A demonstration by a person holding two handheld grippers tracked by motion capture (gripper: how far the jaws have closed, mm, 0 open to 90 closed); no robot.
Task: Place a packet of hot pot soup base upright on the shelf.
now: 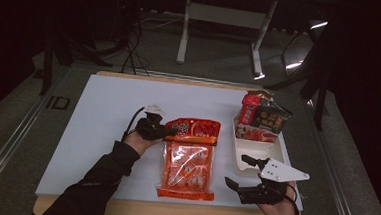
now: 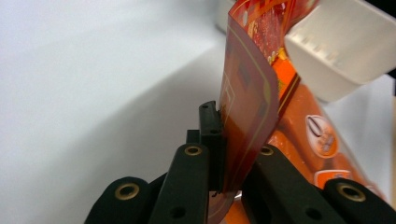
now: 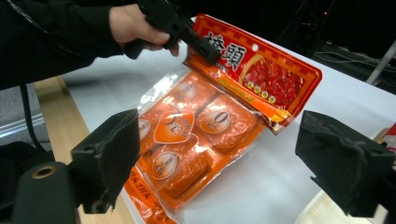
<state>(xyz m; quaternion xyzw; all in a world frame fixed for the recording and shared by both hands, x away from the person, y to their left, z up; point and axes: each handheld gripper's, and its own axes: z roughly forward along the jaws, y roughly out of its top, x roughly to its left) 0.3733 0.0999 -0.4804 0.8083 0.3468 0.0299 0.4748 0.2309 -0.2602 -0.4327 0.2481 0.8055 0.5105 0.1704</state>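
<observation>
Left gripper [image 1: 173, 131] clamping orange snack pack [image 1: 187, 167] (top edge lifted), right gripper [image 1: 239, 171] agape

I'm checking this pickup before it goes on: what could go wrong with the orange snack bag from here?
The left hand-held gripper pinches only the thin top flap of the orange snack bag, so the flap could slip out or tear as the heavier body lifts. The dangling bag might also swing into the white tray close beside it. The right hand-held gripper is open and gives no support.
</observation>
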